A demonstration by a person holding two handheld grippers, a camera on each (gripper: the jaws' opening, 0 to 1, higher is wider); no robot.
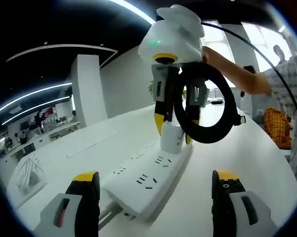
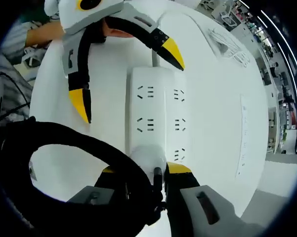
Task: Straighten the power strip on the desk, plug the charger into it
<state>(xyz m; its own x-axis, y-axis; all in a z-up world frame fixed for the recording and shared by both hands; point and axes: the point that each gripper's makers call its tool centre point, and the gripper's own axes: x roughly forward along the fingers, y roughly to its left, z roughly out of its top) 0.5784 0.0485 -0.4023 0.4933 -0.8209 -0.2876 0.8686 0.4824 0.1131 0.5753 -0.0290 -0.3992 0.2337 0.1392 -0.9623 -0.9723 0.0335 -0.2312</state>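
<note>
Charger (image 1: 172, 137), a white block, is being held upright by the right gripper (image 1: 174, 132), jaws closed on its sides, so the prongs face down onto the far end of the power strip (image 1: 148, 185). Its black cable (image 1: 207, 106) is coiled in a loop and hanging off the gripper, likely kept bundled so it is not dragging over the sockets. In the right gripper view the charger (image 2: 148, 157) is sitting over the nearest socket row; whether the prongs are seated I cannot tell. Power strip (image 2: 158, 111) is lying flat on the white desk (image 1: 247, 148). Left gripper (image 2: 126, 81) is hovering wide open, gripping nothing, jaws either side of the strip's cord end, probably ready to steady it.
</note>
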